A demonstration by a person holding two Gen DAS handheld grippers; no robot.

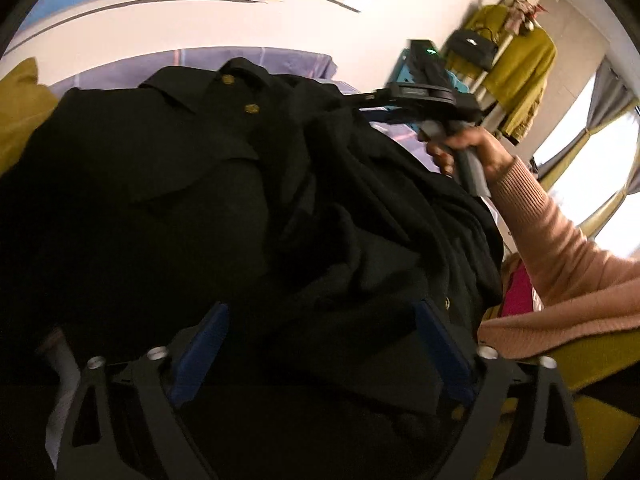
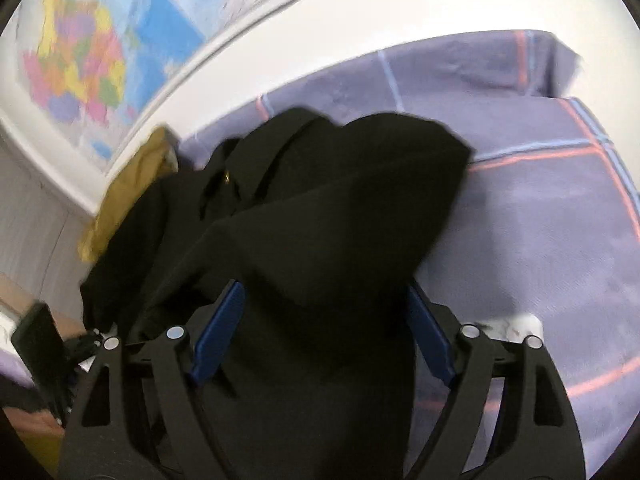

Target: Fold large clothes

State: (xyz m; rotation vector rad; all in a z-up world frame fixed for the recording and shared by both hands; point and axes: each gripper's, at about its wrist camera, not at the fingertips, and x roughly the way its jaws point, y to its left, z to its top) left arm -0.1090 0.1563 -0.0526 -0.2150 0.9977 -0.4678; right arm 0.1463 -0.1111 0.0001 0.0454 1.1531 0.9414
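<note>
Big black coat with gold buttons [image 1: 200, 184] heaped on purple checked bed cover [image 2: 540, 208], left gripper [image 1: 320, 344] fingers spread apart over it, right gripper [image 2: 324, 316] fingers let go, cloth between them

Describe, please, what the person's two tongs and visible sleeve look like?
Both tongs, left and right, have black frames with cut-out openings, silver rivets and flat blue pads. The right one's handle is grey. The sleeve is pink ribbed knit.
</note>
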